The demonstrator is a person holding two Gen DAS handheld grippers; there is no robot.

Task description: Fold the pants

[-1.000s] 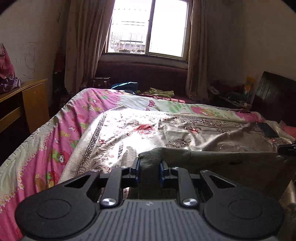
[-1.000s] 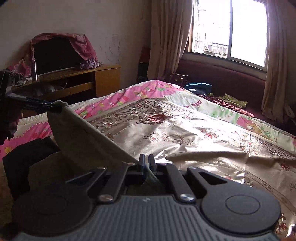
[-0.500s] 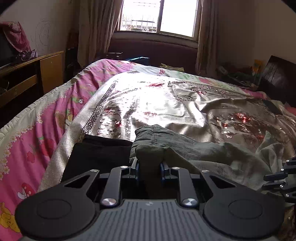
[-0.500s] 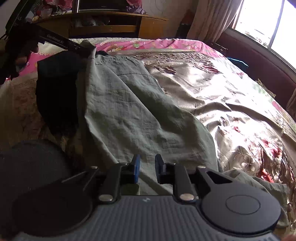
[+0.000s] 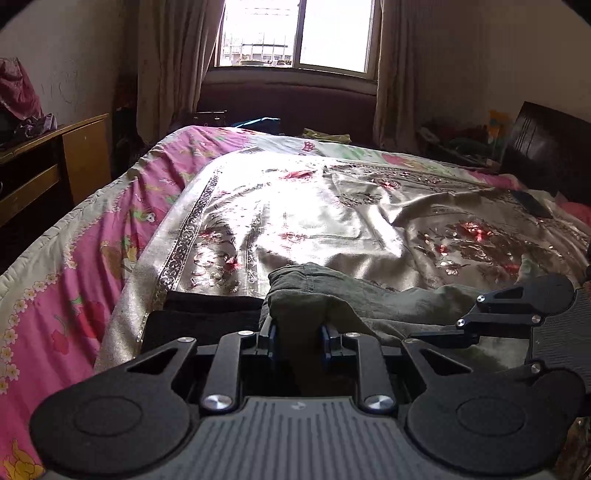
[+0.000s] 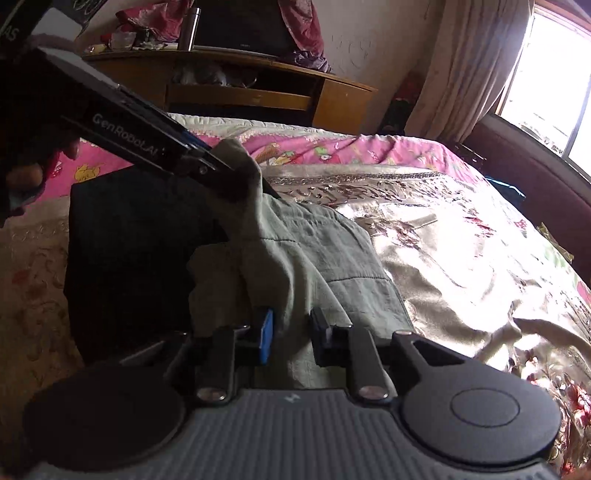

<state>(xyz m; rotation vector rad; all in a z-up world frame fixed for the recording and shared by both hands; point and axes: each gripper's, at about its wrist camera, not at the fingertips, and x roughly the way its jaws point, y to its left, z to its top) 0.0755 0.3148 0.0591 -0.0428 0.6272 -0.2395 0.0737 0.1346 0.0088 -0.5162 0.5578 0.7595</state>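
Two grippers on soft, limp grey-green cotton pants (image 6: 332, 258): left gripper (image 5: 295, 334) clamps bunched corner; right gripper (image 6: 290, 334) jaws closing w/ cloth between, not pinched. Grab seams/edges.

One pair of grey-green pants (image 6: 325, 254); one folded black garment (image 6: 125, 236); two grippers, left (image 5: 298, 334) and right (image 6: 290, 334); one bed (image 5: 92, 258); one window (image 5: 299, 33); one wooden desk (image 6: 332, 99)

A home bedroom: a bed (image 5: 110, 258) with a floral quilt (image 5: 332, 206), a curtained window (image 5: 295, 33) and a cluttered wooden desk (image 6: 236, 88).
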